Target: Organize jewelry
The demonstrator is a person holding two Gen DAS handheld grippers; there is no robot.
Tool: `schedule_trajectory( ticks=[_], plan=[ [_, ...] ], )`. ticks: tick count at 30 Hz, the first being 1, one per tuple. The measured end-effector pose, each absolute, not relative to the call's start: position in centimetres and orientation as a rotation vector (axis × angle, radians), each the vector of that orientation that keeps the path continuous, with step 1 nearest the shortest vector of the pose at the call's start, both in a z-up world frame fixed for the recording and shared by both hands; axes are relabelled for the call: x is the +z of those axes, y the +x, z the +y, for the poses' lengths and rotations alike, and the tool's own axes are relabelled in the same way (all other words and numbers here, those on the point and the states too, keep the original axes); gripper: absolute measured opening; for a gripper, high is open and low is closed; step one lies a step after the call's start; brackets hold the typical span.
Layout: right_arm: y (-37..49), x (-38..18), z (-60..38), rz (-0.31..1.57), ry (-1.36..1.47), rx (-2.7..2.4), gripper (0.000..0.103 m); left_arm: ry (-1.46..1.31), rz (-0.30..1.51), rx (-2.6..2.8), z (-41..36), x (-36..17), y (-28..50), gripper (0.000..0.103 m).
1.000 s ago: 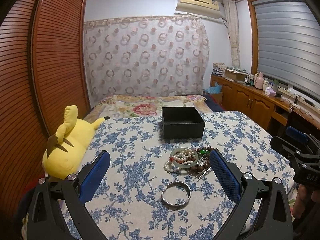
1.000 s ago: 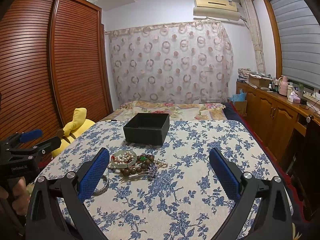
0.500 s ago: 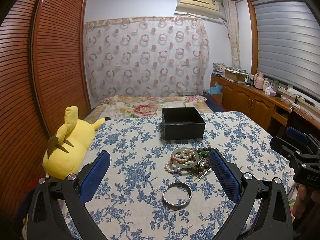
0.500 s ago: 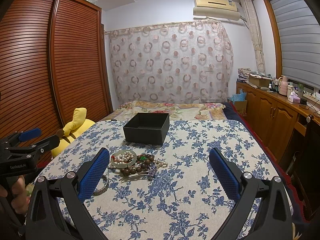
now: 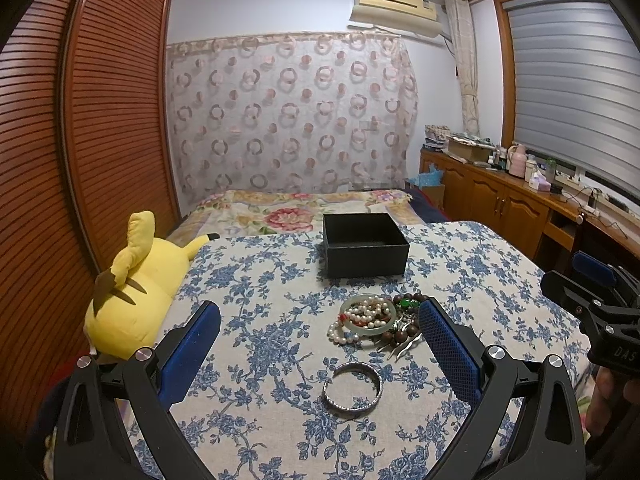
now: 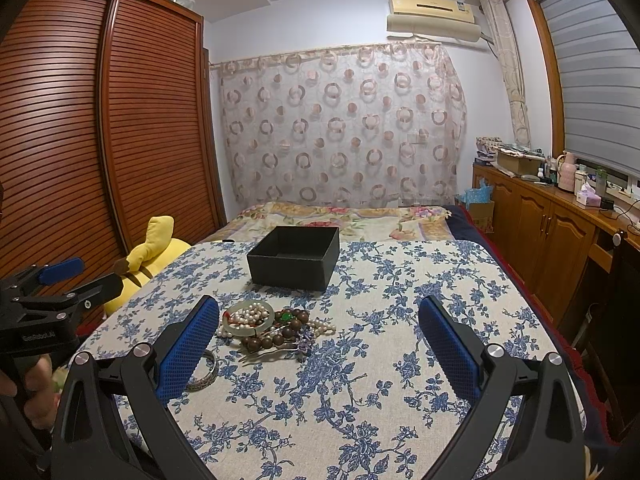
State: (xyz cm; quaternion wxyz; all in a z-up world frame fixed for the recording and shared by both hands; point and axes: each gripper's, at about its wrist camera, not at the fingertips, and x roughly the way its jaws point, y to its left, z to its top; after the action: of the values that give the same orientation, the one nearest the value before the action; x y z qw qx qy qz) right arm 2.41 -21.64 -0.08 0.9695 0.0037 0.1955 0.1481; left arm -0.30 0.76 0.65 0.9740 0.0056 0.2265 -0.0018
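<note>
Left hand-held gripper (image 5: 320,344) spread wide above bangle (image 5: 353,387), right hand-held gripper (image 6: 318,340) spread, empty, bead pile (image 6: 272,326) at ten o'clock, black box (image 6: 294,258) beyond.

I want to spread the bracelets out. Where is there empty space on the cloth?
Bare cloth lies right of the jewelry pile, and between the plush toy and the black box. It is crowded between the box and the silver bangle.
</note>
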Motion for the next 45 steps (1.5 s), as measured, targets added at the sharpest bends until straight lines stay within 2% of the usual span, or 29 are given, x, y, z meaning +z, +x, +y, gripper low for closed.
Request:
schedule_trajectory(
  ticks=[14, 17, 20, 35, 36, 38, 43, 45],
  plan=[
    [2.4, -1.0, -21.3, 0.419, -0.002, 0.314, 0.101, 0.015, 0.497, -0.028, 0.4, -0.8, 0.5, 0.096],
    [2.7, -1.7, -21.2, 0.434, -0.008, 0.329, 0.096, 0.014, 0.524, -0.051, 0.5, -1.7, 0.9, 0.096],
    [3.4, -2.5, -21.1, 0.463, -0.021, 0.341, 0.087, 0.015, 0.567, -0.072, 0.6, -3.1, 1.5, 0.096],
    [5.7, -5.6, -19.9, 0.535, -0.067, 0.429, 0.086, 0.019, 0.783, -0.208, 0.1, -9.2, 4.7, 0.096],
    [5.9, -5.8, -19.8, 0.540, -0.073, 0.429, 0.086, 0.018, 0.795, -0.215, 0.0, -9.4, 5.0, 0.095],
    [6.3, -6.1, -19.8, 0.550, -0.079, 0.425, 0.086, 0.008, 0.830, -0.233, 0.0, -10.2, 5.8, 0.086],
    [7.1, -6.4, -19.7, 0.563, -0.095, 0.416, 0.086, 0.006, 0.862, -0.241, -0.2, -11.2, 6.6, 0.081],
    [7.6, -6.4, -19.5, 0.571, -0.103, 0.423, 0.086, 0.031, 0.855, -0.235, -0.5, -11.2, 6.6, 0.075]
  ],
)
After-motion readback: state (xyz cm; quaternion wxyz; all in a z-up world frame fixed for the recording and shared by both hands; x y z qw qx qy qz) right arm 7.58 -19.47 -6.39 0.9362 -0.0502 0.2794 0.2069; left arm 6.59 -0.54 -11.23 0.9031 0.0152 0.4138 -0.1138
